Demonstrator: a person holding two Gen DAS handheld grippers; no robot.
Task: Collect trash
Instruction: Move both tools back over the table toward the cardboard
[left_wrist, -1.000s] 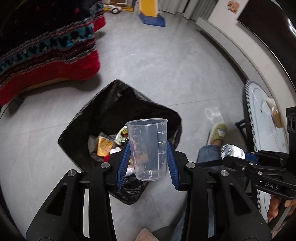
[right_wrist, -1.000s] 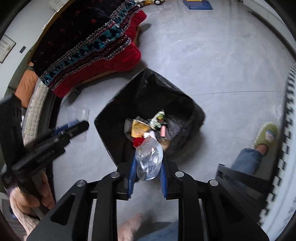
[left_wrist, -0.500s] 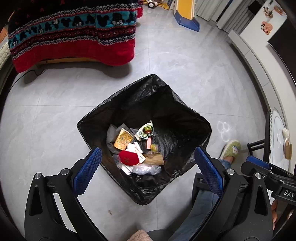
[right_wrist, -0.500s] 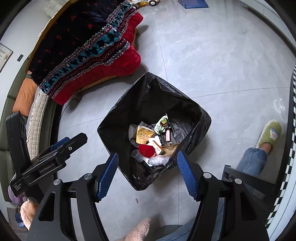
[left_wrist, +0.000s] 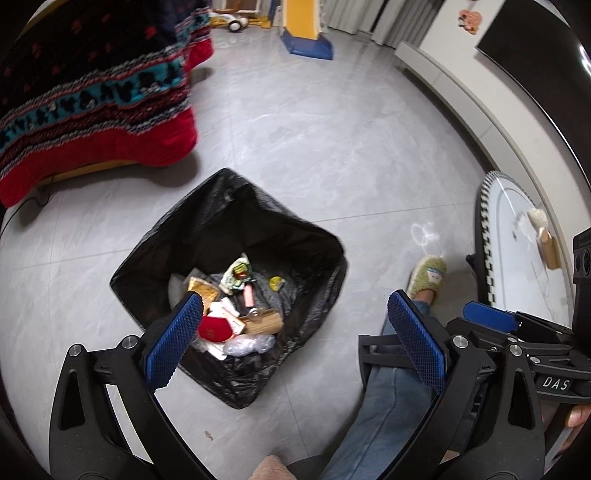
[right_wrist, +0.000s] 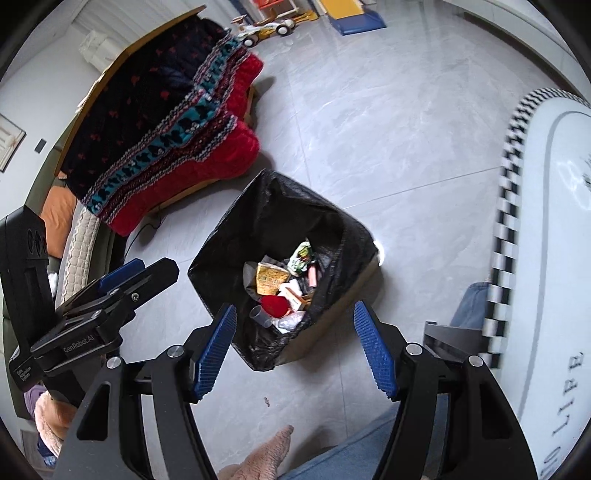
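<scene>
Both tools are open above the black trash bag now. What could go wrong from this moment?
1. The black trash bag has a soft, uneven rim, so it may sag or fold and later trash could land on the floor.
2. The left tool and the right tool hang close together, so they may collide when turning away.
3. The person's slippered foot is near the bag and might kick it.

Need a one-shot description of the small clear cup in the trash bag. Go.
Find the black bag open on the grey floor. Among its trash, beside the red cap, lies a small clear cup. It is the only see-through cup there, tipped on its side.
</scene>
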